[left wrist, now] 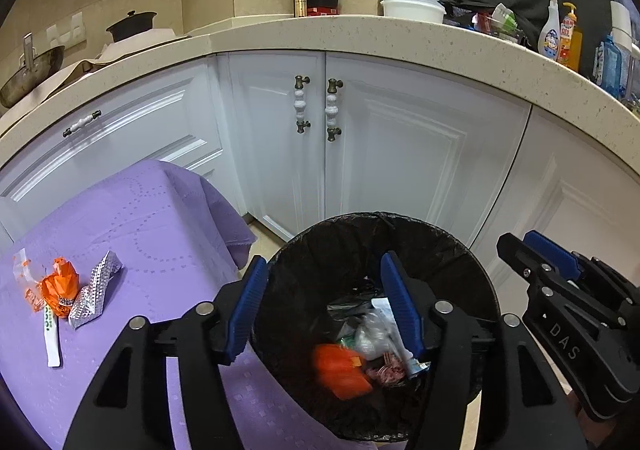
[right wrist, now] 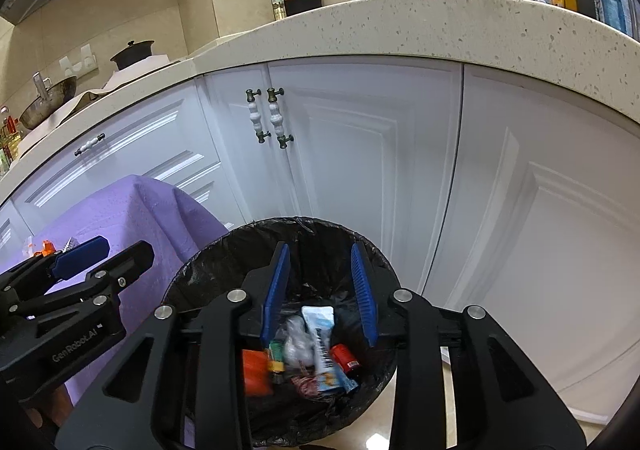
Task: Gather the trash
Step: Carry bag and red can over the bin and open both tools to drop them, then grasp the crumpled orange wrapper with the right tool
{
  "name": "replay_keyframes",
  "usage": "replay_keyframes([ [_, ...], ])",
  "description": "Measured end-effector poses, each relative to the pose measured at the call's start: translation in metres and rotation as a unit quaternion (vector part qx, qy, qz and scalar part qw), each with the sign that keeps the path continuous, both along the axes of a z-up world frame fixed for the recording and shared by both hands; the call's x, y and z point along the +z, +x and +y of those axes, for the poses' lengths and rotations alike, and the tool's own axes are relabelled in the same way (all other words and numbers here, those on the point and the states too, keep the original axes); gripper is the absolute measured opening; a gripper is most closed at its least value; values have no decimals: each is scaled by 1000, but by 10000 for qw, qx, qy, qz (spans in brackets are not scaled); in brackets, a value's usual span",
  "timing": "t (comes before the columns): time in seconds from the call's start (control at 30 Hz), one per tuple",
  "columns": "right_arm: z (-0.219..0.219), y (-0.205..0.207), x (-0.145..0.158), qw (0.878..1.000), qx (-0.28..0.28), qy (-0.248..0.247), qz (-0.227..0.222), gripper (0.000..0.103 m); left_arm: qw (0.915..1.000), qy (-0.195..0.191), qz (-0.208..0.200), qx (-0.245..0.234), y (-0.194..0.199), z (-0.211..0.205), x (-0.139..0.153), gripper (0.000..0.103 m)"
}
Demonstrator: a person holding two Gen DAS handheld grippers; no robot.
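Note:
A bin with a black liner (left wrist: 440, 242) (right wrist: 200, 262) stands on the floor below both grippers. My left gripper (left wrist: 323, 262) (right wrist: 126, 246) hangs open over its left side with nothing between the blue pads. A blurred orange wrapper (left wrist: 340, 370) (right wrist: 256, 370) lies inside among other trash. My right gripper (right wrist: 320, 250) (left wrist: 520, 240) is open above the bin's middle, and a blurred blue-and-white wrapper (right wrist: 322, 342) shows down in the bin between its fingers, untouched. On the purple cloth (left wrist: 160, 234) remain an orange wrapper (left wrist: 60, 286), a silver foil wrapper (left wrist: 96, 290) and a white strip (left wrist: 50, 334).
White cabinet doors (left wrist: 380, 154) stand close behind the bin under a speckled counter edge (left wrist: 400, 34). The counter carries bottles (left wrist: 560, 34), white bowls (left wrist: 412, 2), a dark pot (left wrist: 130, 24) and a wok (left wrist: 32, 70). Beige floor tile (right wrist: 420, 410) shows beside the bin.

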State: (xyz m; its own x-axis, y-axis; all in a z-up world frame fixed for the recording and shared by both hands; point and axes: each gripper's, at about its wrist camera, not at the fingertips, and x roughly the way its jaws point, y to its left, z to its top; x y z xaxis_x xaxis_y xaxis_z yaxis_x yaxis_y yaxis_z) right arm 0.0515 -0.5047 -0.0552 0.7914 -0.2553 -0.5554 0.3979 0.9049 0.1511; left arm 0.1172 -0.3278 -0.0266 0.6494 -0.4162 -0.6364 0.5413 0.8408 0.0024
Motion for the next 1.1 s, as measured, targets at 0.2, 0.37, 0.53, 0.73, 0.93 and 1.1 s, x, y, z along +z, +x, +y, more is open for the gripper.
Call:
replay_keyframes([
  [0.2,5,-1,4,10000,41,-7,-31,35,9999,-74,-47,60,-3,11,8,65],
  [0.37,20,2,11,9999,142,-33,-68,39,9996,-118,-82,242,-2,33,14,65],
  [0.53,38,9,17,9994,315,-48,-108,44,9986,-145,-69,499,2,63,18,66],
  [0.73,71,25,25,9978,649,-2,-154,47,9957,-132,-107,913,8,110,20,67],
  [0.93,114,44,32,9938,1102,-31,-175,50,9895,-137,-35,1435,15,165,18,67],
  [1.1,152,61,34,9884,1512,-64,-136,51,9814,-206,13,1908,21,212,17,67],
])
